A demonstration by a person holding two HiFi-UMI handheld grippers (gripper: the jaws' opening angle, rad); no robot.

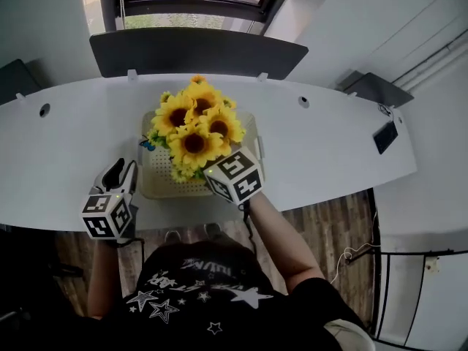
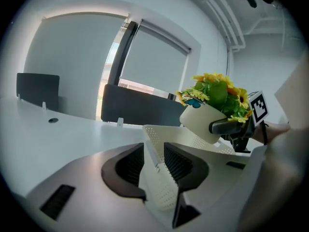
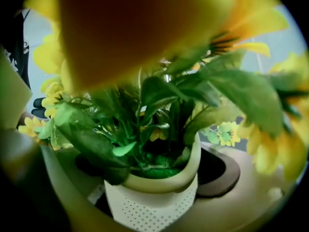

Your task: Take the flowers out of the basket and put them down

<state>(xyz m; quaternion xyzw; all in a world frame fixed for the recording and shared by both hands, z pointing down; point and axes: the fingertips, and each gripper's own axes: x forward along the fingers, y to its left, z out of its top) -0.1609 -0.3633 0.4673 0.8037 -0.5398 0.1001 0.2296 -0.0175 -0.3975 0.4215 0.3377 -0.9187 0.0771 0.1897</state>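
Gripping flower pot [image 3: 159, 199] w/ right gripper [image 3: 152, 175], held above basket [image 1: 157, 181] rim, left gripper [image 2: 154, 161] jaws apart astride basket wall

Bright, even daylight from the window [image 1: 194, 2]. White desk [image 1: 329, 145] flatly lit, shadows soft, no harsh glare. Head view sharp, its edges bowed. Both gripper views are fisheye with black vignetted corners. In the right gripper view a sunflower petal [image 3: 140, 28] near the lens smears orange; the leaves are soft, the pot [image 3: 154, 202] clearer.
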